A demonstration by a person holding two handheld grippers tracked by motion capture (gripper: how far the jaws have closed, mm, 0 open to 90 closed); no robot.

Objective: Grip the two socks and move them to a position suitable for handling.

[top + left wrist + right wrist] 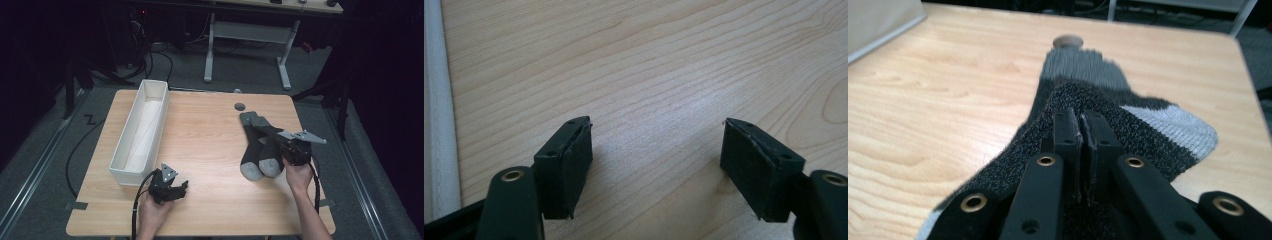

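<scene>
Right gripper [280,145] clamped tight on the dark grey socks [257,147], jaws pinched together on a fold of knit fabric in the right gripper view, sock [1098,105] stretching away toward the far edge. The pair lies on the right part of the tabletop [205,135], light grey toes nearest the person, cuffs pointing at a small round grey disc [240,106]. Left gripper [181,189] sits low near the front edge, jaws spread wide, nothing between them, bare wood under it in the left gripper view. Long white box [150,95] stands along the left side, just beside the left gripper.
</scene>
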